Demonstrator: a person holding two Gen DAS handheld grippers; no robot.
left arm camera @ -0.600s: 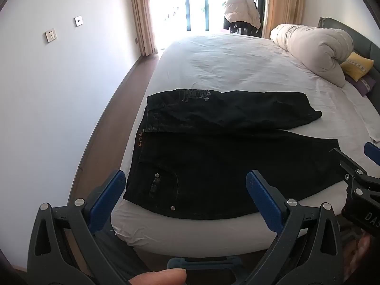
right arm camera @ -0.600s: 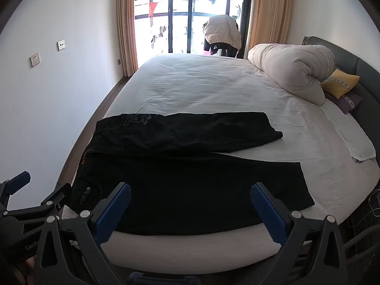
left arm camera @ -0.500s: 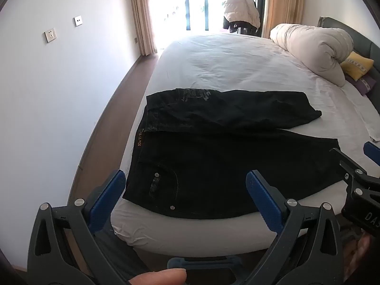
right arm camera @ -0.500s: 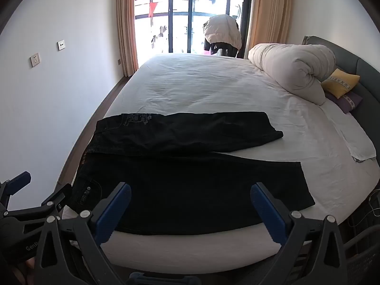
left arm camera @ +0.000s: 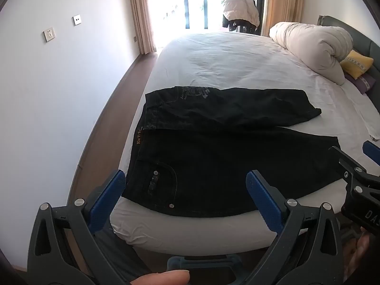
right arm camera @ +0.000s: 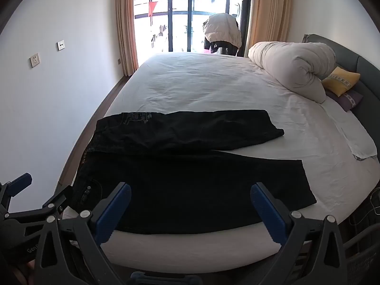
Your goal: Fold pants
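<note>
Pants (left arm camera: pixel 225 161) flat on bed (left arm camera: pixel 225 59), long axis running L–R across my view, waistband left. Both claws gaping, empty, short of the near edge. L gripper (left arm camera: pixel 185 197) nearer waistband, R gripper (right arm camera: pixel 190 204) nearer hems.

Left view: the right gripper (left arm camera: pixel 356 163) is cut off by the right edge, one blue fingertip (left arm camera: pixel 371 149) only partly showing. The orange lettering on the pants (left arm camera: pixel 213 166) waistband, ahead-left of the near gripper, is too small to read. The thumb (left arm camera: pixel 163 277) is cropped at the bottom edge.
</note>
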